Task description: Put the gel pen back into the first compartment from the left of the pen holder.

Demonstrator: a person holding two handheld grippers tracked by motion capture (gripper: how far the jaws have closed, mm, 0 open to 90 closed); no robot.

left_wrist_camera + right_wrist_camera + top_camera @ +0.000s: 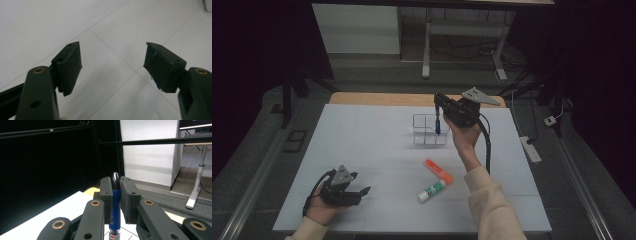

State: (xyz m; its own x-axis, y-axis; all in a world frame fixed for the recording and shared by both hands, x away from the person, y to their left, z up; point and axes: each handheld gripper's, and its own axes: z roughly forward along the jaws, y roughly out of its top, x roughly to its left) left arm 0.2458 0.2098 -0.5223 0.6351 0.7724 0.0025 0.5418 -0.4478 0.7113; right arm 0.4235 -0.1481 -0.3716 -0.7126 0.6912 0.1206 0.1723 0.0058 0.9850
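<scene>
A blue pen (115, 202) with a black tip stands upright between the pads of my right gripper (115, 192), which is shut on it. In the high view that right gripper (438, 107) is held up over a clear divided box (430, 130), and the pen (437, 124) hangs down into the box's area. My left gripper (362, 192) rests low at the near left of the white table (362, 140). Its jaws stand wide apart with nothing between them, over the bare table (112, 32) in the left gripper view.
An orange marker (438, 171) and a green-and-white glue stick (432, 190) lie on the table in front of the box. A desk leg (196, 187) and a white panel (150, 152) stand beyond the table's far edge.
</scene>
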